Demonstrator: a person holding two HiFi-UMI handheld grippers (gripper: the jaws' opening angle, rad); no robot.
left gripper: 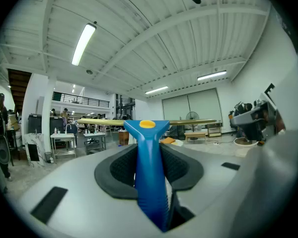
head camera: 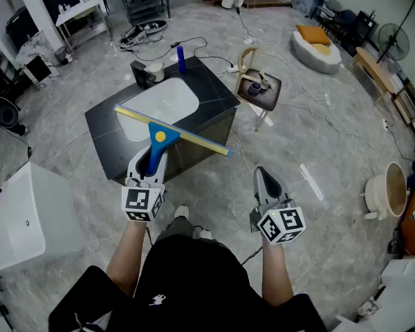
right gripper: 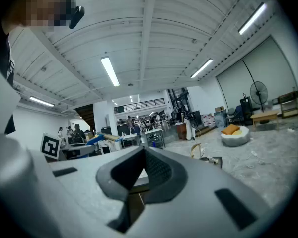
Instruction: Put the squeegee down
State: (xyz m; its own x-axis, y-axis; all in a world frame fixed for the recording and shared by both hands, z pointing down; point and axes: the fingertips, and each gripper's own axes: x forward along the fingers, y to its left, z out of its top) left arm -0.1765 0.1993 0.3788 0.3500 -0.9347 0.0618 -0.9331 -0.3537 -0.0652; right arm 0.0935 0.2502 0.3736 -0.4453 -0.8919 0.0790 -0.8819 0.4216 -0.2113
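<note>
We hold both tools out level in front of us, the left forearm (head camera: 128, 254) and right forearm (head camera: 277, 272) bare and stretched forward side by side. The left tool (head camera: 151, 163) is clenched on the squeegee (head camera: 159, 138), its dark ribbed pads pressing the smooth blue plastic handle from both sides. The handle widens to a head with a round yellow button. From that head the long yellow blade bar runs crosswise over the near side of the black stone-look bench (head camera: 214, 95). It crosses the front of the white oval basin (head camera: 162, 102) sunk into the bench. We cannot tell whether the blade touches the bench. A blue bottle (head camera: 181, 59) stands upright behind the basin. The right tool (head camera: 261, 176) hangs over the grey floor, its pads closed tip to tip on nothing.
</note>
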